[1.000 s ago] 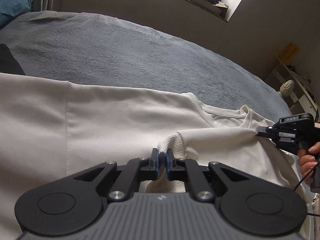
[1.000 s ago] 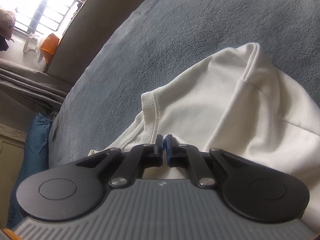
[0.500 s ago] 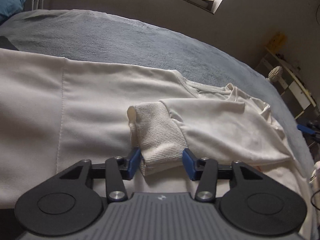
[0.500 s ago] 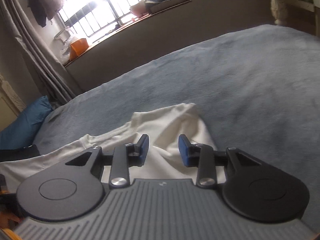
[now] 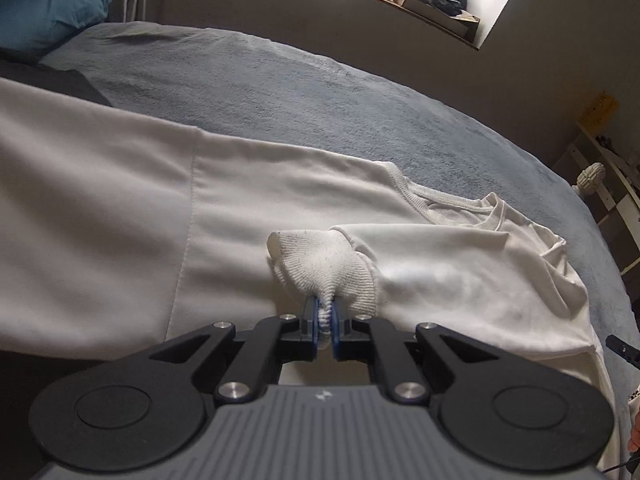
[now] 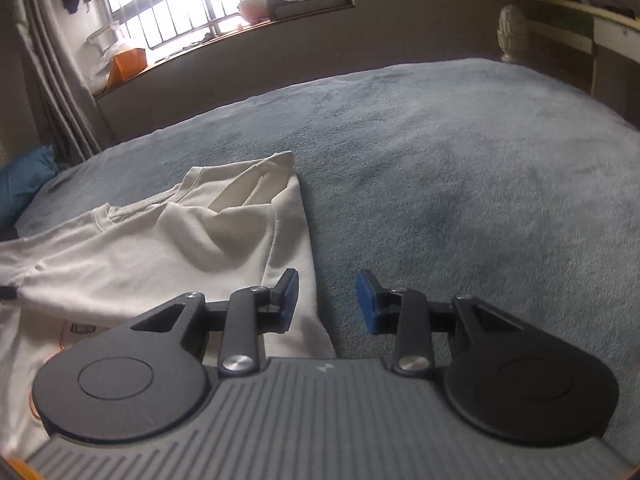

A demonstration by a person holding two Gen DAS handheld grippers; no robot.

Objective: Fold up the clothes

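Note:
A white long-sleeved sweatshirt point(image 5: 120, 184) lies spread on the grey-blue bed point(image 5: 280, 92), its neckline point(image 5: 452, 208) toward the right. One sleeve point(image 5: 460, 276) is folded across the body. My left gripper point(image 5: 326, 320) is shut on that sleeve's ribbed cuff point(image 5: 320, 264), which bunches between the blue pads. In the right wrist view the sweatshirt's shoulder point(image 6: 224, 216) sits left of centre. My right gripper point(image 6: 328, 300) stands open over the garment's right edge, its left finger above the white cloth and its right finger above the blanket, holding nothing.
A blue pillow point(image 5: 48, 8) lies at the far left of the bed. A window sill point(image 6: 224, 40) with clutter runs behind it. A bedpost finial point(image 6: 512, 32) and shelves point(image 5: 612, 184) stand at the right. A dark cloth point(image 5: 60, 80) lies beyond the sweatshirt.
My left gripper opened around the cuff half a second ago and has shut on it again. My right gripper let go of the sweatshirt, opened wider and drew back to the garment's edge.

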